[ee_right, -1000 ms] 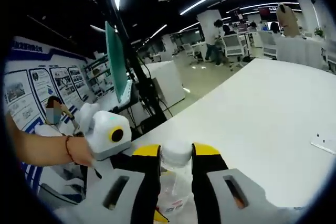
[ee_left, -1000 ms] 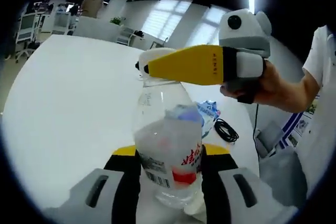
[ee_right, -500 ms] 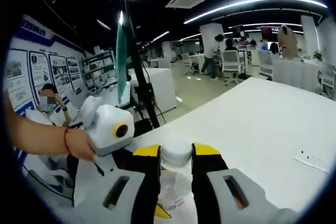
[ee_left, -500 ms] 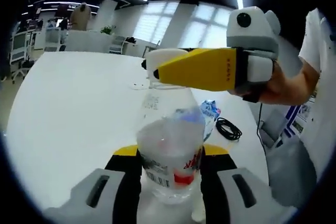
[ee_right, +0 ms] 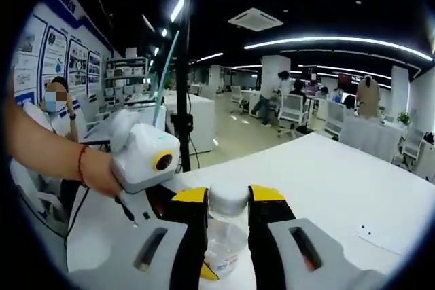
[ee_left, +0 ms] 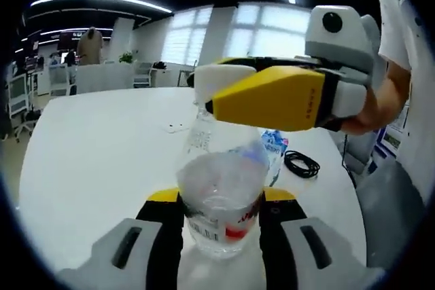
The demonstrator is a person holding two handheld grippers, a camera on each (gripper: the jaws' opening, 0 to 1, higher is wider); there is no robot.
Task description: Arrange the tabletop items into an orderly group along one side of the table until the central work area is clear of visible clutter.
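Note:
A clear plastic bottle [ee_left: 221, 181] with a red label and some water inside stands between my left gripper's [ee_left: 221, 200] jaws, which are shut on its lower body. My right gripper [ee_left: 205, 94], with yellow jaws, reaches in from the right in the left gripper view and is shut on the bottle's top. In the right gripper view the white cap [ee_right: 228, 200] sits pinched between the jaws of my right gripper [ee_right: 228, 195], with the bottle's neck [ee_right: 221, 249] below it. The left gripper [ee_right: 146, 157] shows to the left, held by a hand.
The white table [ee_left: 102, 147] stretches away behind the bottle. On it lie a coiled black cable [ee_left: 302, 164], a blue-and-white packet [ee_left: 273, 144] and a small flat white piece [ee_left: 178, 127]. A white card [ee_right: 377, 236] lies at the right. Office desks and chairs stand beyond.
Both views have swung, so the room behind has shifted. Both grips on the bottle are unchanged. The right gripper looks larger and closer in the left gripper view.

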